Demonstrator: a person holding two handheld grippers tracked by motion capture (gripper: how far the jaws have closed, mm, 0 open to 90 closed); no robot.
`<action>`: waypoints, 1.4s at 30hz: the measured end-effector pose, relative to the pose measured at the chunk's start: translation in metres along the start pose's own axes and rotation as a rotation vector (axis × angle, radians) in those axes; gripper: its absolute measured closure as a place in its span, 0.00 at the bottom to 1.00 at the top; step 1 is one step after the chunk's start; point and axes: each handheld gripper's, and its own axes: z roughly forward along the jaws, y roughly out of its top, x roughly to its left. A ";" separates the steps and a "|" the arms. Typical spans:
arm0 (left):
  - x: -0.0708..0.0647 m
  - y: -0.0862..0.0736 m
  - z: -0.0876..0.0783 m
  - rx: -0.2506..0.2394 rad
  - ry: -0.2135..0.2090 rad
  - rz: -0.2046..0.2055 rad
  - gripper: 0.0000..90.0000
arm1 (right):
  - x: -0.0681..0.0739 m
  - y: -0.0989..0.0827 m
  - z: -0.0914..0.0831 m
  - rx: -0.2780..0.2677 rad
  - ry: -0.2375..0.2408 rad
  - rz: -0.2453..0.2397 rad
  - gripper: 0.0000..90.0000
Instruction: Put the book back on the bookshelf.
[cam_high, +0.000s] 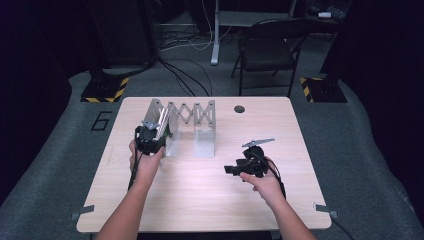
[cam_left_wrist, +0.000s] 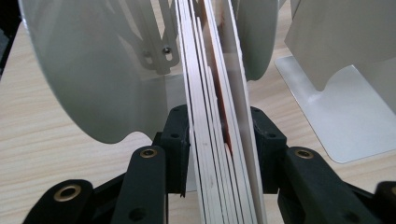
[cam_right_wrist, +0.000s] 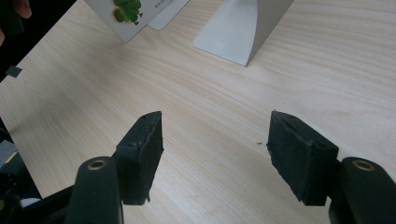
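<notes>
White thin booklets (cam_left_wrist: 219, 121), standing upright as a stack in the left bay of the metal accordion rack (cam_high: 186, 120) at the far left of the table (cam_high: 200, 200), sit between the jaws of the left gripper (cam_left_wrist: 219, 140). Its pads flank the stack on both sides; whether they press on it cannot be told. Right gripper (cam_right_wrist: 215, 144) hovers open over bare wood at the near right, holding nothing.

The left gripper (cam_high: 150, 134) sits at the near end of the metal rack (cam_high: 187, 122) on the wooden surface (cam_high: 200, 200); the right gripper (cam_high: 235, 169) rests well apart, nothing between its fingers.
</notes>
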 end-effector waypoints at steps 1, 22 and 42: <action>0.000 0.000 -0.001 -0.001 0.002 0.004 0.71 | 0.000 0.000 0.000 0.000 0.000 0.000 0.40; 0.002 0.002 -0.015 -0.030 -0.005 0.013 0.59 | -0.003 0.000 0.001 -0.008 -0.001 0.001 0.39; -0.004 0.007 -0.040 -0.045 -0.036 0.019 0.45 | -0.003 0.000 0.002 -0.006 -0.011 -0.004 0.40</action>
